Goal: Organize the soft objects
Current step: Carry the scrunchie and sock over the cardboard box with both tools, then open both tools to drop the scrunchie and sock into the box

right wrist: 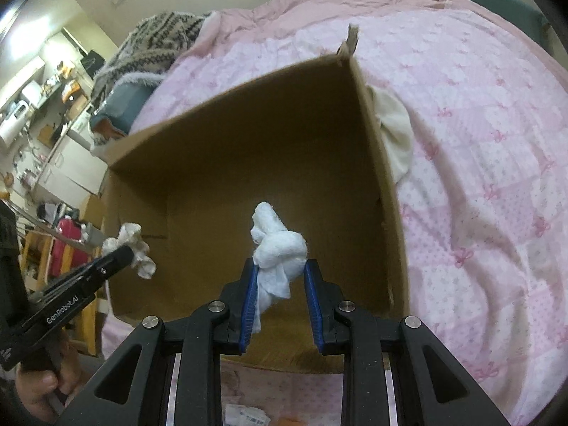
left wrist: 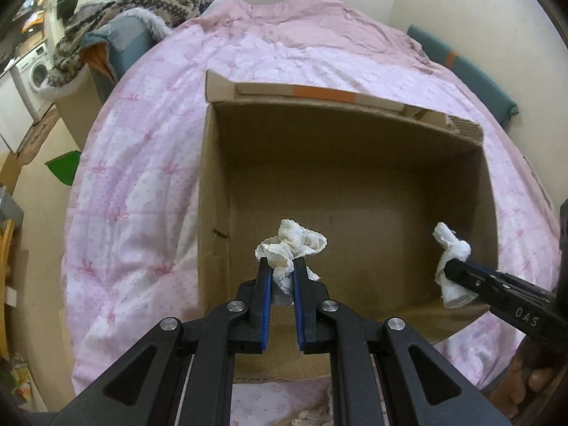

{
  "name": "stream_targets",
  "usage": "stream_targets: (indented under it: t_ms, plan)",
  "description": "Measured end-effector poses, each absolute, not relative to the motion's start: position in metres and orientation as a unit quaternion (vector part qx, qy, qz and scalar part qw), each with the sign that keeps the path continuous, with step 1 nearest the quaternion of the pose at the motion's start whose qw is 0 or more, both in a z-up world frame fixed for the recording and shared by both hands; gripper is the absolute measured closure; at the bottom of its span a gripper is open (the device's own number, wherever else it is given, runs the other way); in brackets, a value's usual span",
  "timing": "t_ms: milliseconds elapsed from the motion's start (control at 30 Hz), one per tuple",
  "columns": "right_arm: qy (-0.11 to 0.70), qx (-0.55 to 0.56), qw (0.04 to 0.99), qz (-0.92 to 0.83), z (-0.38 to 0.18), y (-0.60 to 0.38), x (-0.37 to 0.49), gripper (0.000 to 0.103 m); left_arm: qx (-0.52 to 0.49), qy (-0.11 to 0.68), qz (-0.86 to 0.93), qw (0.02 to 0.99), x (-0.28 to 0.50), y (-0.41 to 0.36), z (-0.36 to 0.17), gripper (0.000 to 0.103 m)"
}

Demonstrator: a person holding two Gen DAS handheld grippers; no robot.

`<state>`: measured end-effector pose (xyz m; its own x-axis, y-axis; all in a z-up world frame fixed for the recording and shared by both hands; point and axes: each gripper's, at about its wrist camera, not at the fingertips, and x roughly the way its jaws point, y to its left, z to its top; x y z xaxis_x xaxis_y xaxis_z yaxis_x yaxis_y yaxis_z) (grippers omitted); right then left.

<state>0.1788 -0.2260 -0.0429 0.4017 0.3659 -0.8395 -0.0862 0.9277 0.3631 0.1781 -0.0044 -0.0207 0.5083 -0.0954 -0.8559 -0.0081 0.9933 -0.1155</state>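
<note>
An open cardboard box (left wrist: 213,184) stands on a pink bed; its inside looks bare. It also shows in the right wrist view (right wrist: 376,149). My left gripper (left wrist: 280,266) is shut on a cream lace-edged cloth (left wrist: 294,241) held above the box's near side; it appears at the left of the right wrist view (right wrist: 136,250). My right gripper (right wrist: 280,266) is shut on a white knotted cloth (right wrist: 280,245) over the box's opening; the same cloth shows in the left wrist view (left wrist: 451,262).
A pink patterned quilt (left wrist: 142,163) covers the bed around the box. A cream cloth (right wrist: 396,131) lies on the quilt beside the box's right wall. A patterned knit blanket (left wrist: 142,3) is heaped at the bed's far left. A washing machine (left wrist: 35,74) stands far left.
</note>
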Motion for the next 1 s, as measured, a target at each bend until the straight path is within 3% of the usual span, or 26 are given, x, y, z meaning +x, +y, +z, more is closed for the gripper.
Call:
stream_targets:
  t_ms: [1000]
  plan:
    - [0.523, 0.129, 0.832, 0.134, -0.047, -0.226, 0.178, 0.075, -0.010, 0.490, -0.016, 0.871, 0.180, -0.023, -0.038, 0.089]
